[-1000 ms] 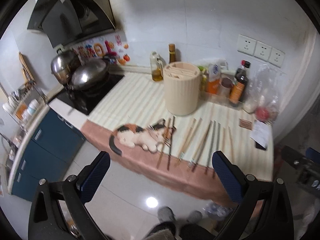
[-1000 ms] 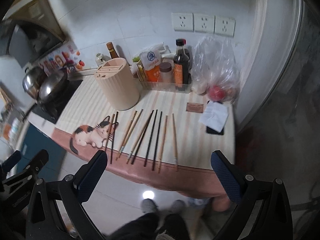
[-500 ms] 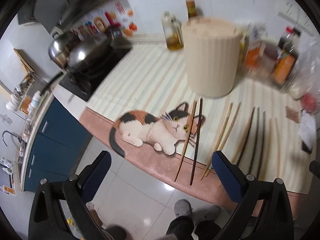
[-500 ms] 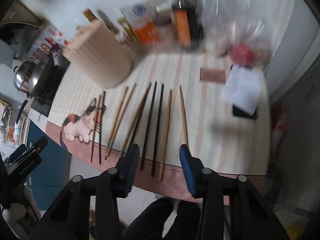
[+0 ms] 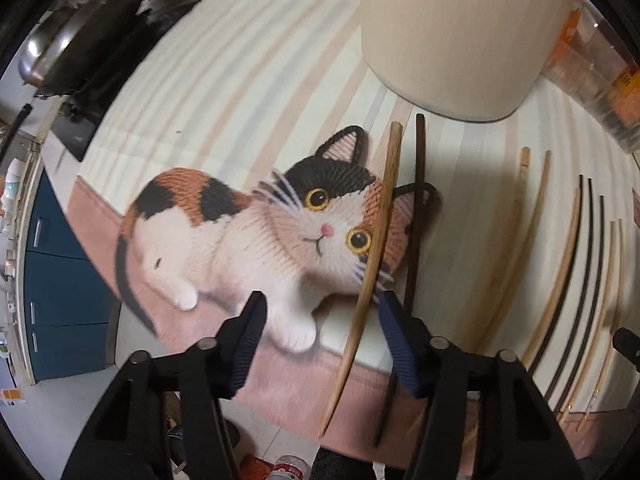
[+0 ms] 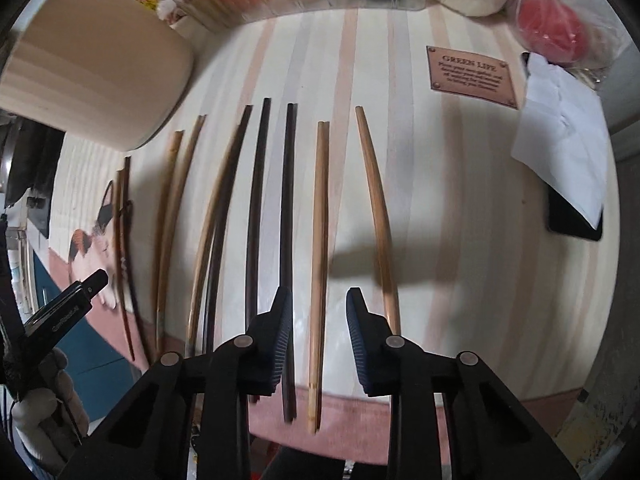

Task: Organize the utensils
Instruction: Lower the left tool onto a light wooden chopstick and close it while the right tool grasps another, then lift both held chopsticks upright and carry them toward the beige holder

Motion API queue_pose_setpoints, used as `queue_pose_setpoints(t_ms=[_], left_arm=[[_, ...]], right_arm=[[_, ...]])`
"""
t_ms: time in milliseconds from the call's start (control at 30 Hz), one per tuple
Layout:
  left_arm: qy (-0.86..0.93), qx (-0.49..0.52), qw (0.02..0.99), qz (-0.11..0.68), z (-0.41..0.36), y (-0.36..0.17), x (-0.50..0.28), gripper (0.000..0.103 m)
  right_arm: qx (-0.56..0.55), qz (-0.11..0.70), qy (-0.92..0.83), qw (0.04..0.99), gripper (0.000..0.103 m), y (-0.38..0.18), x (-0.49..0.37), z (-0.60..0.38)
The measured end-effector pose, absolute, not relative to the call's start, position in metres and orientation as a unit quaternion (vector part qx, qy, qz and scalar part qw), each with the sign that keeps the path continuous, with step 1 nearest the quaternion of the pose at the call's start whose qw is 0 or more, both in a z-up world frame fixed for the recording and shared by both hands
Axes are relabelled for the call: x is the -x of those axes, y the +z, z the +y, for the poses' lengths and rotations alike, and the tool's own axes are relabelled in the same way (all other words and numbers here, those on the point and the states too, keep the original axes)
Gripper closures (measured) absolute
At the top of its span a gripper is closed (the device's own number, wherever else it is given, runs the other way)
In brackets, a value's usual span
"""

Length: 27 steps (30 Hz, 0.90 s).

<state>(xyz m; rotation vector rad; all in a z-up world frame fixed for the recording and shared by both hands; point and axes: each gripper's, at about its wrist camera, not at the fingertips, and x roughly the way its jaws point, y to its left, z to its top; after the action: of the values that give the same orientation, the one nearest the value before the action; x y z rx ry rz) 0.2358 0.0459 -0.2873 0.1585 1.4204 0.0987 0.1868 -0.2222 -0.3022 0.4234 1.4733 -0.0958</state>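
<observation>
**Both grippers low over the row of chopsticks**

We are at a kitchen counter covered by a striped mat [image 5: 240, 92] with a calico cat picture [image 5: 256, 236] at its near left. At the far left a dark pan [image 5: 80, 40] sits on the stove, well away from the work. The chopsticks lie in a row across the mat, tips toward the near edge and overhanging it, which leaves the ends free to pinch.

Our left gripper [image 5: 320, 312] points steeply down over the cat. Its jaws have just been closing and now stand half spread; the pale left chopstick [image 5: 380, 236] runs between them, close to the right finger, but we see no pad pressing it. The dark chopstick [image 5: 418, 216] lies just outside that finger and could get caught in the pinch.

Behind them stands the beige utensil holder [image 5: 452, 32], probably where the sticks belong.

Further right, our right gripper [image 6: 316, 308] straddles a light bamboo chopstick [image 6: 320, 240]. Its jaws have also just been closing, narrow now yet clear of the stick. A black chopstick [image 6: 288, 216] lies close on its left, another pale chopstick [image 6: 376, 208] on its right. A leather label [image 6: 470, 72] and white paper [image 6: 560, 136] lie far right, out of the way.
</observation>
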Motion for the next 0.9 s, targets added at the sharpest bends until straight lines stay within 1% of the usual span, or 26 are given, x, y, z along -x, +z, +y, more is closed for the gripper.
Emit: queue_pose_setpoints(t_ms=[100,167,200,233,267,333,367,400,433,467,500,900], left_arm=[[0.036,-0.081,0.753,0.652,0.042,-0.295,-0.244,0.056],[0.025,-0.086,0.752,0.653,0.038,-0.297,-0.247,0.061],[0.020,-0.087,0.751,0.654,0.037,-0.299,-0.250,0.066],[0.014,-0.088,0.751,0.654,0.035,-0.301,-0.251,0.070],[0.011,-0.091,0.751,0.654,0.033,-0.302,-0.252,0.073],[0.003,-0.092,0.752,0.653,0.031,-0.303,-0.253,0.084],[-0.001,-0.092,0.752,0.653,0.030,-0.304,-0.254,0.088],[-0.005,-0.089,0.753,0.653,0.029,-0.304,-0.255,0.094],[-0.007,-0.089,0.753,0.652,0.029,-0.304,-0.254,0.097],[-0.007,-0.091,0.753,0.652,0.029,-0.304,-0.253,0.097],[-0.006,-0.095,0.754,0.650,0.028,-0.304,-0.251,0.097],[-0.004,-0.085,0.734,0.674,0.039,-0.301,-0.192,0.098]], right_arm=[[-0.189,0.672,-0.046,0.714,0.076,-0.311,-0.194,-0.218],[-0.184,0.677,-0.050,0.711,0.077,-0.315,-0.199,-0.213],[-0.183,0.679,-0.050,0.710,0.079,-0.318,-0.202,-0.211],[-0.179,0.681,-0.054,0.708,0.080,-0.321,-0.204,-0.208],[-0.175,0.684,-0.057,0.706,0.081,-0.322,-0.207,-0.210],[-0.161,0.686,-0.064,0.707,0.085,-0.325,-0.209,-0.205],[-0.151,0.689,-0.068,0.706,0.089,-0.326,-0.213,-0.201],[-0.146,0.688,-0.073,0.707,0.092,-0.325,-0.214,-0.199],[-0.142,0.688,-0.076,0.708,0.093,-0.323,-0.215,-0.198],[-0.138,0.687,-0.078,0.709,0.096,-0.324,-0.216,-0.194],[-0.137,0.686,-0.079,0.710,0.096,-0.323,-0.216,-0.193],[-0.119,0.721,-0.056,0.680,0.096,-0.328,-0.180,-0.173]])
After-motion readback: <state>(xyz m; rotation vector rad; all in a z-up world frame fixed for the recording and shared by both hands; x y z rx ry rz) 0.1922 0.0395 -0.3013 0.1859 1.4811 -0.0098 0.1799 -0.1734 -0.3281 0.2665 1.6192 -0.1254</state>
